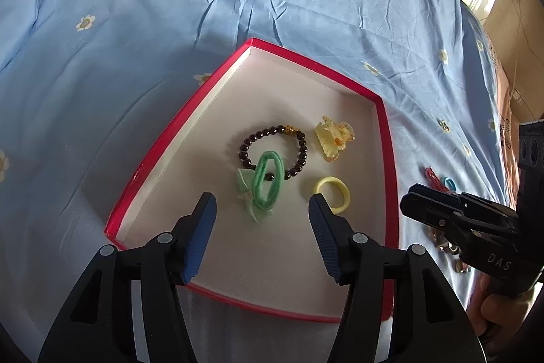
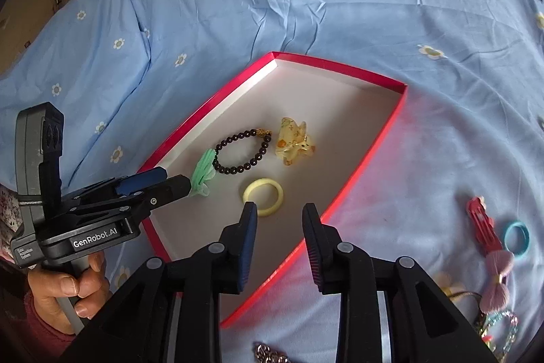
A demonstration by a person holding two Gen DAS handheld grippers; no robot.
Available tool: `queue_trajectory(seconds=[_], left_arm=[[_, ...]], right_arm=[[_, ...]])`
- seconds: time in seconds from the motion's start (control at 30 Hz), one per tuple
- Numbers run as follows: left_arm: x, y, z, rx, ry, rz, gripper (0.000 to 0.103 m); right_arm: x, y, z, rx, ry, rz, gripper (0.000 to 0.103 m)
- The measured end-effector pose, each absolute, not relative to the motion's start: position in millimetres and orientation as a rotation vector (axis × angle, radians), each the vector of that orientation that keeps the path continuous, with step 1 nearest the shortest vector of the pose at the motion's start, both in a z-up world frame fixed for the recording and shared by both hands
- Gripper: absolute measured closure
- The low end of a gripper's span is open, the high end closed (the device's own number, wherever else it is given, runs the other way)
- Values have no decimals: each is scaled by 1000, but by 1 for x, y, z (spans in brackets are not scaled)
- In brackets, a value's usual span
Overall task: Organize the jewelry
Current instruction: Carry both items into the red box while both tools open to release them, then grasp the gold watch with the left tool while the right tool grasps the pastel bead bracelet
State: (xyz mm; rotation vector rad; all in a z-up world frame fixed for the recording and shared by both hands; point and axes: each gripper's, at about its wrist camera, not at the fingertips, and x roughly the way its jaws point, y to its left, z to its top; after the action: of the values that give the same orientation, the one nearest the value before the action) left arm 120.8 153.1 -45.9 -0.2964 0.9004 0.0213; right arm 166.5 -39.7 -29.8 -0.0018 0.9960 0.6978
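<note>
Left gripper (image 2: 170,181): black frame, blue ribbed pads, silver screws, white "GenRobot.AI" lettering. Dark red sleeve (image 2: 44,325), lower left.

The right gripper (image 1: 406,210) hides part of the jewelry pile (image 1: 448,247); a chain (image 2: 268,354) is cut off below.

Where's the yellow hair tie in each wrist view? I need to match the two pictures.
Left wrist: yellow hair tie lies right of centre, just above the right fingertip.
Right wrist: yellow hair tie lies at centre, just above the left fingertip.
Shared landmark: the dark bead bracelet in the red box.
</note>
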Motion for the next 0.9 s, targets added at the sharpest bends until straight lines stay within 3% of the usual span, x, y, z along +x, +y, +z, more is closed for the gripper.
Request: queue_trajectory(seconds=[0.4,0.9], left_arm=[[97,125,-32,-312,888,-32,42],[96,59,-27,-252,910,-155,39]], right_arm=[[144,-109,-20,74,962,589,62],[121,-213,-26,176,943,405,61]])
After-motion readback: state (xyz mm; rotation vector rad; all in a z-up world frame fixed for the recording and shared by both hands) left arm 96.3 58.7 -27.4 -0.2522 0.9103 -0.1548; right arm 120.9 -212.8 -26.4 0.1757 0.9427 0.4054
